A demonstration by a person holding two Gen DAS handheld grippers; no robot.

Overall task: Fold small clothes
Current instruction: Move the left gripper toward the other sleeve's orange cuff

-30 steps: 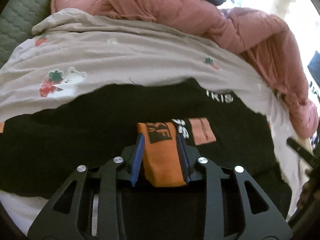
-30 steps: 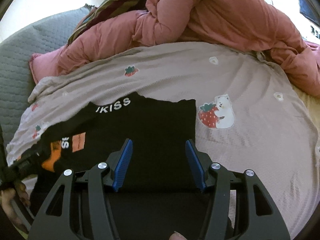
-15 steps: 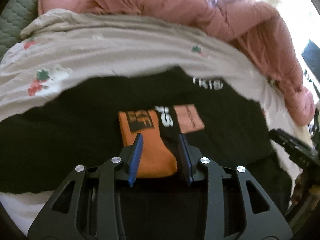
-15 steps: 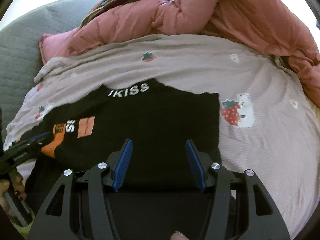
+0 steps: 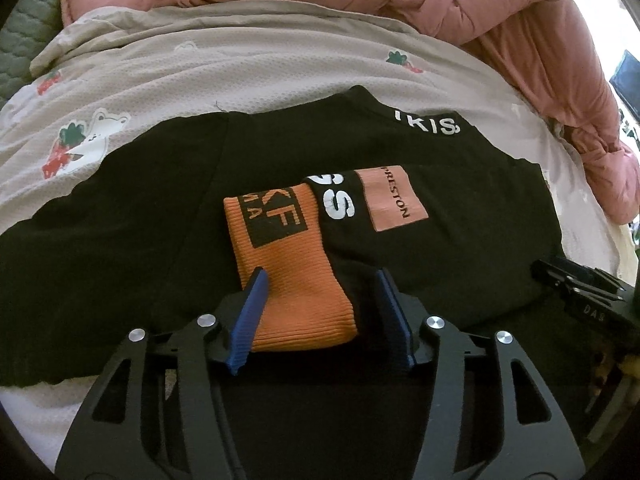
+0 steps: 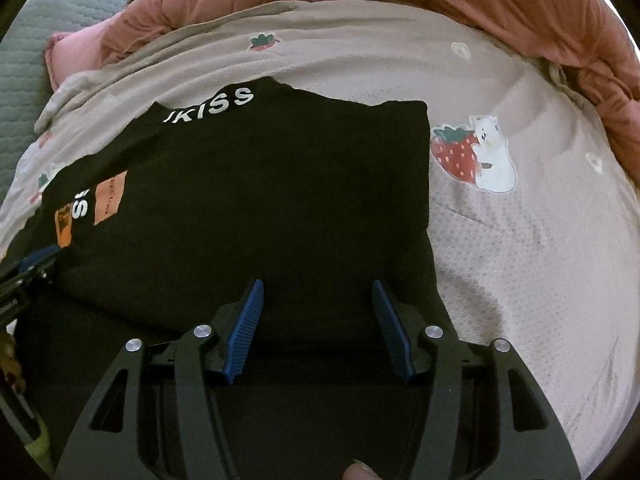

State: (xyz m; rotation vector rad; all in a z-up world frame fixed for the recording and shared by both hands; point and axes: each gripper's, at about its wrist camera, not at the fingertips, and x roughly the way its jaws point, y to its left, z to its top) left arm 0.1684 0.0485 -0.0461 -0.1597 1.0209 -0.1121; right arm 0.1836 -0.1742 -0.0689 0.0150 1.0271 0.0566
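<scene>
**Orange cuff let go, both grippers spread over the black top**

Released! One second back the left gripper [image 5: 320, 316] had the orange cuff [image 5: 286, 264] pinched tight; now its blue fingers [image 5: 248, 320] stand apart with the cuff lying loose between them, and the cuff has settled flat onto the black garment [image 5: 140, 220]. That garment is spread on the bed, on the beige strawberry-print sheet [image 5: 240, 64], white lettering near its far edge and a pink patch [image 5: 392, 198] just beside the cuff. Over on the right wrist view, the right gripper [image 6: 318, 328] hangs above the near part of the black garment [image 6: 280, 184], jaws wide, gripping nothing, much as it was a second ago. The sheet's strawberry-and-bear print [image 6: 474, 158] sits just off the garment's right edge. A pink quilt [image 6: 520, 12] is heaped along the far side of the bed. At the left rim of that view the other gripper is only partly in sight.
</scene>
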